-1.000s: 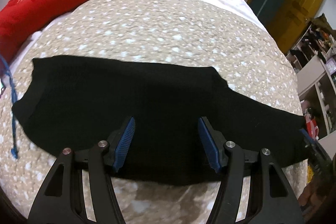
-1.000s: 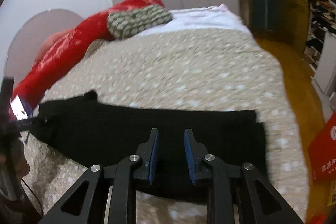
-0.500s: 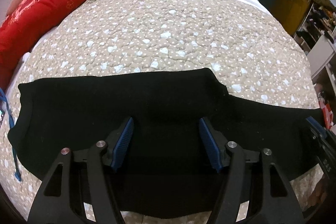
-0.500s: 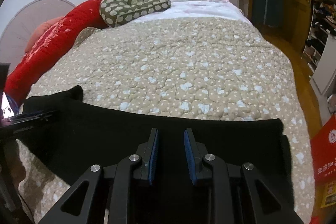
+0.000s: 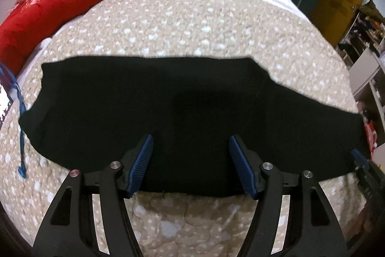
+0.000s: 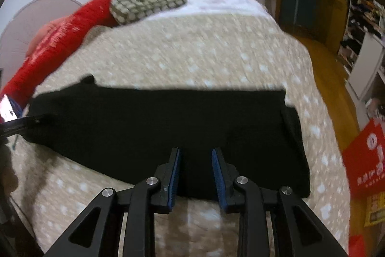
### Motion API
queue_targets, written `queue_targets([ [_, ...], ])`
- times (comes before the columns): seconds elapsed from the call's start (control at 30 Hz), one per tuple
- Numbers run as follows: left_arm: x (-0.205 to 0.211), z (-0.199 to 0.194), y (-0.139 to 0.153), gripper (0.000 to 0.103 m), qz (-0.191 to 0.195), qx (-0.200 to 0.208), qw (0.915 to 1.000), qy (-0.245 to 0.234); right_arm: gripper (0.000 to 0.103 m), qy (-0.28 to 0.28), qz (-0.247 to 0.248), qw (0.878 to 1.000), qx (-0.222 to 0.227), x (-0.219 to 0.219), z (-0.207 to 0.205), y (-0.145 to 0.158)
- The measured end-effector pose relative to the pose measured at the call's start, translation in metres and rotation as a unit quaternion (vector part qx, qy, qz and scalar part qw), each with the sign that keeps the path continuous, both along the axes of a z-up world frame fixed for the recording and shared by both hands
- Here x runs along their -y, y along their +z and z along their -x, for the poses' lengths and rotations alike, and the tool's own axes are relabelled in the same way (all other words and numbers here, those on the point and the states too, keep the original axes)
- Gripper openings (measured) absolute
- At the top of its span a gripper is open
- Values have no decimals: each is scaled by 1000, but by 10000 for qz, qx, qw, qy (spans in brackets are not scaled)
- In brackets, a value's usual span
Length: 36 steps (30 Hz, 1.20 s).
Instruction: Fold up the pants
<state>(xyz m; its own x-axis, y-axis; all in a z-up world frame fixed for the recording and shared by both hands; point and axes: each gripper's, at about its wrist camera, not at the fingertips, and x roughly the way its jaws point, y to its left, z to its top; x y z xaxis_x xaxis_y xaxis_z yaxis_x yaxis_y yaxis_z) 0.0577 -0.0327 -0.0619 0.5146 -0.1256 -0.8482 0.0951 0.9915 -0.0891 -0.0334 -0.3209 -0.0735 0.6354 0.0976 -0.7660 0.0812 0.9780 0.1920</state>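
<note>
Left wrist view: the left claw has just been widening, empty, above the black pants' near edge on the bed; right claw, narrower, empty, likewise. Probably about to pinch the hem.

Both handheld tools match: the black plastic left gripper and right gripper have blue ribbed pads and silver screws.
</note>
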Motion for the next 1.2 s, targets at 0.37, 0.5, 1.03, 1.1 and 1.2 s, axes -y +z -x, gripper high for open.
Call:
queue_targets([
  [0.37,4,11,4,66,-151,20,9999,-6,29,-254,181,9995,-2,13,18,11],
  [0.5,9,13,5,66,-292,60,9996,-11,29,-275,165,9995,-64,12,17,3],
  [1.03,79,4,19,66,242,-170,9958,-866,36,-513,-325,9981,60,44,39,7],
  [1.1,103,-1,17,66,323,-300,9912,-1252,37,-627,-352,9973,142,52,46,11],
  [1.2,138,-6,15,66,511,-488,9821,-1748,41,-670,-475,9964,231,62,53,13],
])
